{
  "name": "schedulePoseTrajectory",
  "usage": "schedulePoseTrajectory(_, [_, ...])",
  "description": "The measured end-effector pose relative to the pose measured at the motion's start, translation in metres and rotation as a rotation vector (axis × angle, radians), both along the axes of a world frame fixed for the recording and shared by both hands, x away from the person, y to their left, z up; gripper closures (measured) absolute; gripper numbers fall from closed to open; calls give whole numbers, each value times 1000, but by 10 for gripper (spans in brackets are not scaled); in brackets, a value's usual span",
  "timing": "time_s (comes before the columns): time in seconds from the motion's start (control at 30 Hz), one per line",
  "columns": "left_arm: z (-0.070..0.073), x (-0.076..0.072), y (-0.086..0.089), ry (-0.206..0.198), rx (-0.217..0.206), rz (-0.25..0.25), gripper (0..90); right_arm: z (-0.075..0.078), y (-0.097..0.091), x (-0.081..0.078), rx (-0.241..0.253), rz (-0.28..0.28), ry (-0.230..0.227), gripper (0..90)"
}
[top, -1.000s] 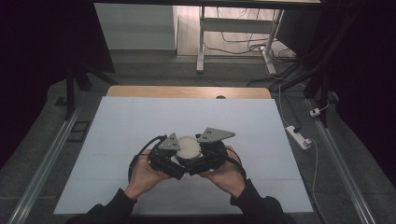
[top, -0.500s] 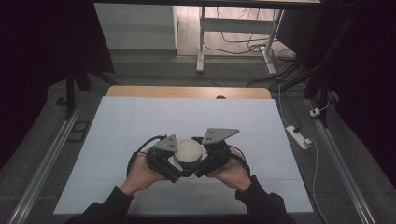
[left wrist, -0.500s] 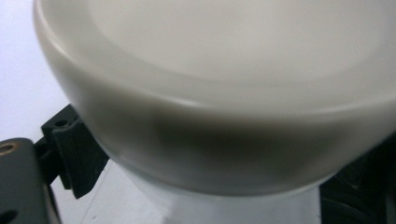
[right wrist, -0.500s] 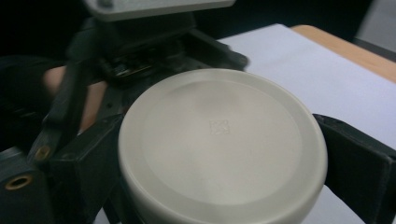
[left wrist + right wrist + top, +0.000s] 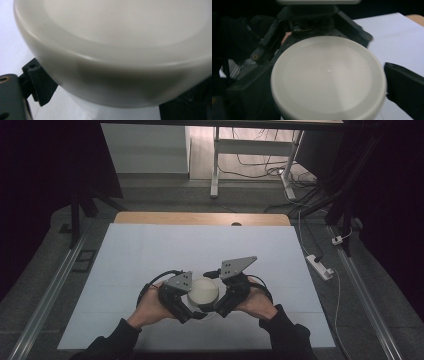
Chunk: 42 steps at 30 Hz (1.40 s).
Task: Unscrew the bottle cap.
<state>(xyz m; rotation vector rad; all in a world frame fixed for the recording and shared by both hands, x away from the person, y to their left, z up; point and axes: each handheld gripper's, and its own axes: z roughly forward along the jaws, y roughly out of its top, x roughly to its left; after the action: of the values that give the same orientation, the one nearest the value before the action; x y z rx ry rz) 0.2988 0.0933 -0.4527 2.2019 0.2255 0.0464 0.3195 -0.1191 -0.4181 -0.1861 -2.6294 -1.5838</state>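
Observation:
A round white jar with a flat cream lid sits between both grippers over the near middle of the white table. My left gripper comes in from the left. In the left gripper view its black jaws flank the pale jar body just under the overhanging lid, shut on it. My right gripper comes in from the right. In the right gripper view the lid lies between its jaws, with the right jaw against the rim. I cannot tell whether the jar rests on the table.
A person's hands and dark sleeves enter from the near edge. A wooden strip borders the table's far side. A white power strip lies on the floor at right, and metal rails run along both sides.
Both hands, the grippers and the jar have shifted a little toward the near edge of the table. The right gripper's grey plate has moved slightly to the right.

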Motion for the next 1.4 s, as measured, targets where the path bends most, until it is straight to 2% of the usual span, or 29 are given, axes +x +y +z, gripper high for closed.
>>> schedulePoseTrajectory(0.07, [0, 1, 2, 5, -9, 42, 75, 3, -2, 1, 33, -58, 25, 0])
schedulePoseTrajectory(0.23, [0, 3, 2, 9, 8, 172, 75, 6, 3, -5, -6, -248, -18, 0])
schedulePoseTrajectory(0.4, [1, 0, -3, -13, 50, 230, 75, 1, 16, -12, -63, -362, -51, 0])
schedulePoseTrajectory(0.5, [1, -1, -6, -15, 62, 244, 75, -2, 19, -15, -60, -387, -56, 42])
schedulePoseTrajectory(0.63, [1, 0, -6, -12, 63, 235, 75, -3, 21, -18, -53, -386, -81, 68])
schedulePoseTrajectory(0.73, [0, 1, -4, -2, 53, 200, 75, -3, 19, -17, -47, -371, -70, 70])
schedulePoseTrajectory(0.8, [-1, 2, -3, 3, 43, 184, 75, -3, 18, -15, -40, -341, -52, 72])
schedulePoseTrajectory(0.83, [-1, 3, -1, 19, 30, 153, 75, -3, 16, -14, -38, -325, -43, 72])
schedulePoseTrajectory(0.9, [-2, 4, 0, 26, 23, 120, 75, -2, 14, -12, -31, -286, -35, 72])
schedulePoseTrajectory(1.03, [-3, 5, 1, 36, 19, 70, 75, -2, 12, -10, -28, -222, -27, 73])
schedulePoseTrajectory(1.13, [-5, 6, 1, 40, 27, 45, 75, -1, 12, -11, -17, -202, -29, 73])
schedulePoseTrajectory(1.23, [-6, 6, 2, 42, 22, 34, 75, 1, 11, -11, -18, -197, -42, 73])
schedulePoseTrajectory(1.4, [-6, 7, 3, 39, 25, 48, 75, 5, 7, -11, -8, -210, -50, 73])
